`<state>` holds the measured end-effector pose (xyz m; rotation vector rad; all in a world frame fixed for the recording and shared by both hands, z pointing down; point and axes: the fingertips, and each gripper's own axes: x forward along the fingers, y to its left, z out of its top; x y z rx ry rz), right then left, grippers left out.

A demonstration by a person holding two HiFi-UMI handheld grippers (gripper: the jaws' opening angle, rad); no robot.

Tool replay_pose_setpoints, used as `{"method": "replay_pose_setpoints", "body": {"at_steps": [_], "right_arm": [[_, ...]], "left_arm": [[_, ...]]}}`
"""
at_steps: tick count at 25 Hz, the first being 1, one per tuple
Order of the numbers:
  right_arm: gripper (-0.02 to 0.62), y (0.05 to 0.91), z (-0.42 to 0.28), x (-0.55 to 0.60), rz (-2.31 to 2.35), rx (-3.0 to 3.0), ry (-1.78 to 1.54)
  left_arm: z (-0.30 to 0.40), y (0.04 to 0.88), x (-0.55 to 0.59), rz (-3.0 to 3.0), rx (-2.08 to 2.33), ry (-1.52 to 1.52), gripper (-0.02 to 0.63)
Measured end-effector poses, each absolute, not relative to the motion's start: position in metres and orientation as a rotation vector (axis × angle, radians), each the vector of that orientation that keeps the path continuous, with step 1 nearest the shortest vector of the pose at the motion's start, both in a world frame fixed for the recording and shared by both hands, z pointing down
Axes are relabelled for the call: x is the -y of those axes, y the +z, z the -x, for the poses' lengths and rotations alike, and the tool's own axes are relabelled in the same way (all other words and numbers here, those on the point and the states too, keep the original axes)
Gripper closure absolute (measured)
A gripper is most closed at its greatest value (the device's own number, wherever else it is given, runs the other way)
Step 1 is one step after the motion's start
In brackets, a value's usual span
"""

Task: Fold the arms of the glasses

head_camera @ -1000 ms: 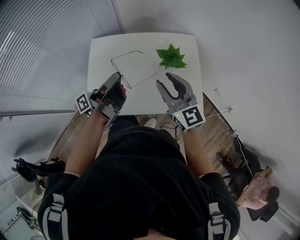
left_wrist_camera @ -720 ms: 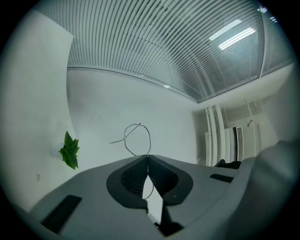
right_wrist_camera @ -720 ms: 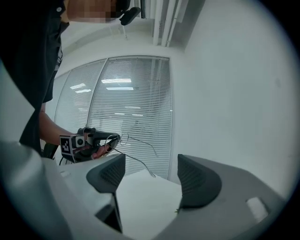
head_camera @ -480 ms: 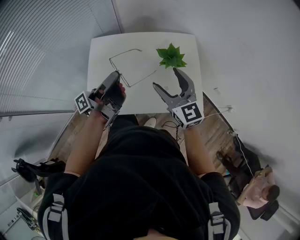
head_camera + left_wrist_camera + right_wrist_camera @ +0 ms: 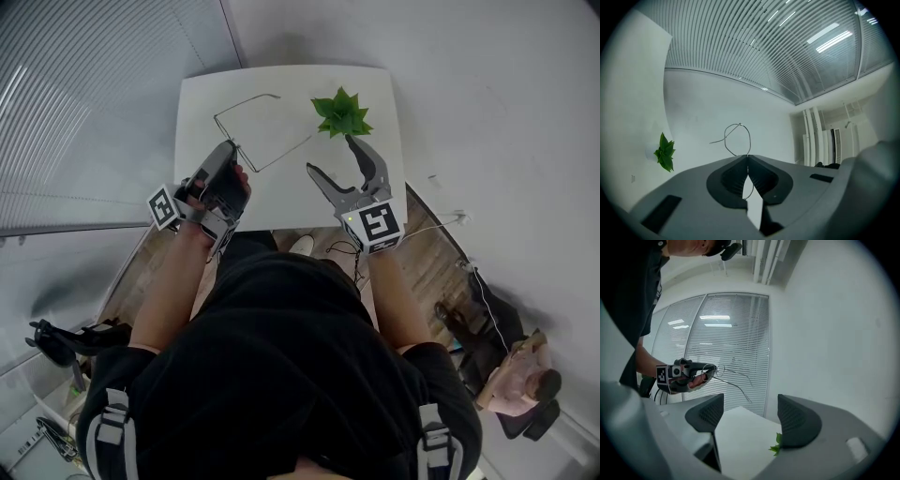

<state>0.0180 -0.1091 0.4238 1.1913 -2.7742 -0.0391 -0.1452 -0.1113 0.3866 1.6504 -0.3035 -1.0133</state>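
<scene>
Thin wire-framed glasses (image 5: 281, 156) hang above the white table (image 5: 202, 103) with both arms spread out. My left gripper (image 5: 232, 152) is shut on the frame's near end. In the left gripper view a wire rim (image 5: 739, 137) rises from between the closed jaws of the left gripper (image 5: 747, 158). My right gripper (image 5: 329, 154) stands wide open to the right of the glasses, just off the tip of one arm, with nothing between its fingers. The right gripper view shows the empty gap of the right gripper (image 5: 750, 405), and beyond it the left gripper (image 5: 686, 371) holding the glasses (image 5: 732, 385).
A small green plant (image 5: 342, 113) stands on the table's far right, close to the right gripper's outer finger. It also shows as the plant (image 5: 664, 153) and the plant (image 5: 776, 446). Slatted blinds (image 5: 94, 94) run along the left. Cables lie on the wooden floor (image 5: 427, 262).
The right gripper's jaws have spread from narrow to wide open. The left gripper has carried the glasses slightly up and left.
</scene>
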Motion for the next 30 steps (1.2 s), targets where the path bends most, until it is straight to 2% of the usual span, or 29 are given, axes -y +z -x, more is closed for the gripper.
{"method": "replay_pose_setpoints", "body": {"at_steps": [6,15,20,30], "right_arm": [[0.225,0.424,-0.018,0.116,-1.193,2.74,-0.088],[0.273,0.422,-0.016,0.122,-1.188,2.674,-0.199],[0.327,0.423,-0.016,0.127,-1.187,2.594,-0.33],[0.395,0.428,-0.01,0.127,-1.166,2.45,-0.551]], "left_arm": [[0.139,0.385,0.112,-1.639,0.295,-1.013,0.595],[0.133,0.377,0.111,-1.631,0.273,-1.013,0.595],[0.128,0.376,0.113,-1.625,0.259,-1.011,0.595],[0.124,0.379,0.117,-1.607,0.245,-1.021,0.595]]}}
